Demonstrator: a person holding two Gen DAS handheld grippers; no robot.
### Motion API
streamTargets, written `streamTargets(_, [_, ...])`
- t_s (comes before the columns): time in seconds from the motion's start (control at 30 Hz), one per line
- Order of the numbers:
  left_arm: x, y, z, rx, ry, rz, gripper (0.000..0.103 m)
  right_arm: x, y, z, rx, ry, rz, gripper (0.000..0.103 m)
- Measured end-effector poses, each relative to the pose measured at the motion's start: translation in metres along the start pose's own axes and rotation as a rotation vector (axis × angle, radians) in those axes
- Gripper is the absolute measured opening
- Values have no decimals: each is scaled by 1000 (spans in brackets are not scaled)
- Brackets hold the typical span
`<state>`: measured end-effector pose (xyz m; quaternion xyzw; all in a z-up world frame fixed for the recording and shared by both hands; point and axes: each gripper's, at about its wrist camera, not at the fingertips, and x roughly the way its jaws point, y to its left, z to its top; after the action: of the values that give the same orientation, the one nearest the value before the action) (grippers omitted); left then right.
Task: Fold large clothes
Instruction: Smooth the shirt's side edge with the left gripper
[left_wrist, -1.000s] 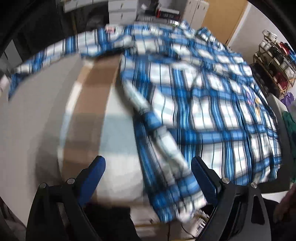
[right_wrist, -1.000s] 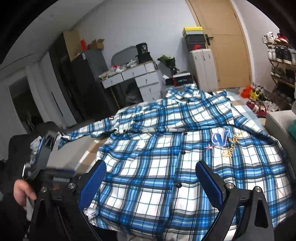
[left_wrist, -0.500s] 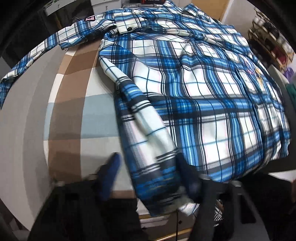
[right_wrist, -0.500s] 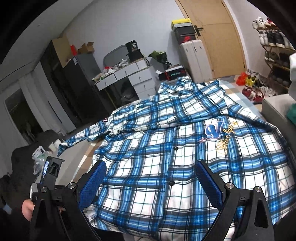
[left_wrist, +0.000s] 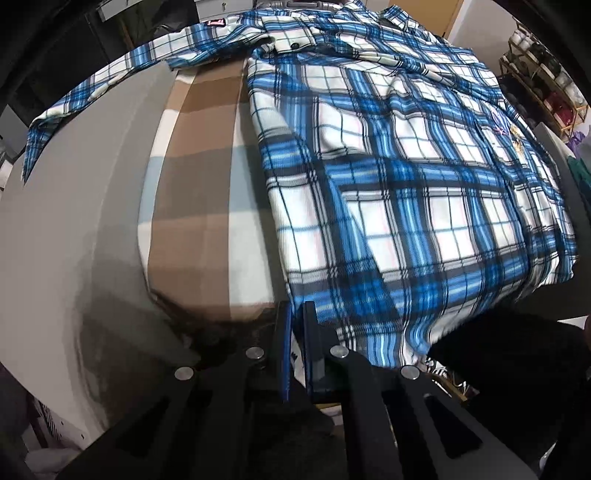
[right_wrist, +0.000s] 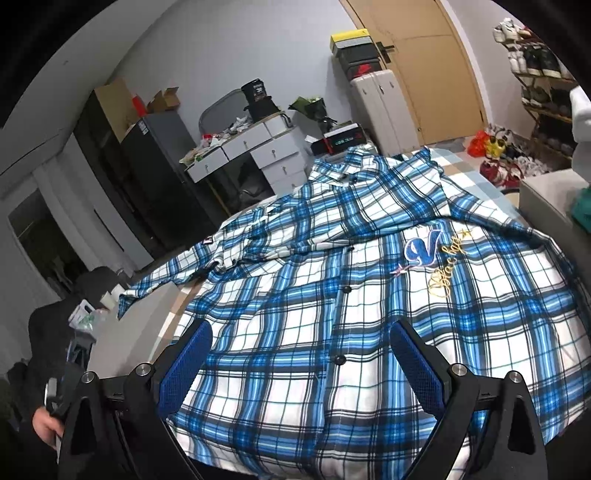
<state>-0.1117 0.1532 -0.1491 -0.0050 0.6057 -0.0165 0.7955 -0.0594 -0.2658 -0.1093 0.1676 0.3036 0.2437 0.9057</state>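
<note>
Fingers of the left gripper (left_wrist: 294, 332) have pinched together on the near hem corner of the plaid shirt (left_wrist: 406, 192), which spreads ahead of them over the bed (left_wrist: 192, 206). To fold cleanly, I'd lift only after the cloth is firmly caught.

From the right wrist, the right gripper (right_wrist: 301, 365) stands wide, empty, above the shirt's buttoned front; only this view shows the embroidered logo (right_wrist: 424, 254) clearly.

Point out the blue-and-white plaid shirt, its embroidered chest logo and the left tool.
Blue-and-white plaid shirt (right_wrist: 295, 314): right wrist view, front panel beside the button placket.
Embroidered chest logo (right_wrist: 421, 249): right wrist view, blue letter.
Left tool (left_wrist: 294, 332): left wrist view, between the shut fingertips at the shirt's hem corner.
</note>
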Motion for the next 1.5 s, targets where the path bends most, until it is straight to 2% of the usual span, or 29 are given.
streamTargets(0.07, [-2,0,-8,10,-5,19,1,1,-2,0,13,6,-2,98])
streamTargets(0.13, [-11,5,-19,7,-26,92,1,1,-4,1,25,11,-1,98])
streamTargets(0.17, [-14,9,-19,-10,-36,97,1,1,-5,1,31,13,0,98])
streamTargets(0.2, [-18,15,-19,-32,-35,83,1,1,-6,1,37,14,2,98])
streamTargets(0.23, [-22,23,-19,-69,-30,38,1,1,-7,1,40,15,4,98])
streamTargets(0.27, [-27,29,-17,-104,-39,-45,5,1,-7,1,43,14,5,98])
streamTargets(0.3, [-32,34,-16,-126,-65,-132,26,1,-6,1,43,14,4,98])
streamTargets(0.33, [-33,32,-13,-130,-83,-147,46,1,-6,1,43,14,5,98])
streamTargets(0.37, [-35,32,-10,-132,-111,-157,84,2,-6,1,42,15,7,98])
streamTargets(0.4, [-36,30,-9,-124,-153,-182,87,2,-6,1,41,16,6,98])
streamTargets(0.47, [-26,22,2,-103,-131,-168,87,2,-6,0,37,19,6,98])
streamTargets(0.57, [1,7,10,-91,-44,-155,86,1,-4,0,24,13,-11,98])
streamTargets(0.63, [10,3,16,-75,-11,-104,80,0,-4,0,19,8,-9,98])
streamTargets(0.67, [13,-2,17,-58,6,-61,64,0,-4,0,21,9,-9,98])
streamTargets(0.7, [14,-7,18,-45,25,-21,52,0,-5,1,26,12,-8,98])
streamTargets(0.73, [12,-6,18,-28,8,2,43,1,-5,1,29,14,-6,98])
streamTargets(0.77, [12,-10,18,-5,13,19,21,0,-5,0,32,15,-4,98])
streamTargets(0.8, [11,-10,17,11,10,31,11,0,-5,1,31,12,-7,98])
streamTargets(0.87, [12,-2,15,-14,10,44,3,-2,-5,1,24,6,-7,98])
streamTargets(0.97, [10,13,4,-41,23,13,0,-3,-5,1,24,2,-1,98])
streamTargets(1.1, [5,11,-16,16,12,50,0,-3,-5,2,25,-2,3,98])
streamTargets(1.23, [5,-6,-30,85,-5,101,0,-4,-5,2,29,-1,2,98])
streamTargets(1.27, [11,-21,-29,87,-11,112,0,-4,-5,2,32,-2,3,98])
streamTargets(1.43, [8,-26,-37,80,-16,119,0,-3,-9,1,51,4,7,98])
streamTargets(1.5, [3,-27,-41,100,-36,158,0,-3,-11,1,60,7,7,98])
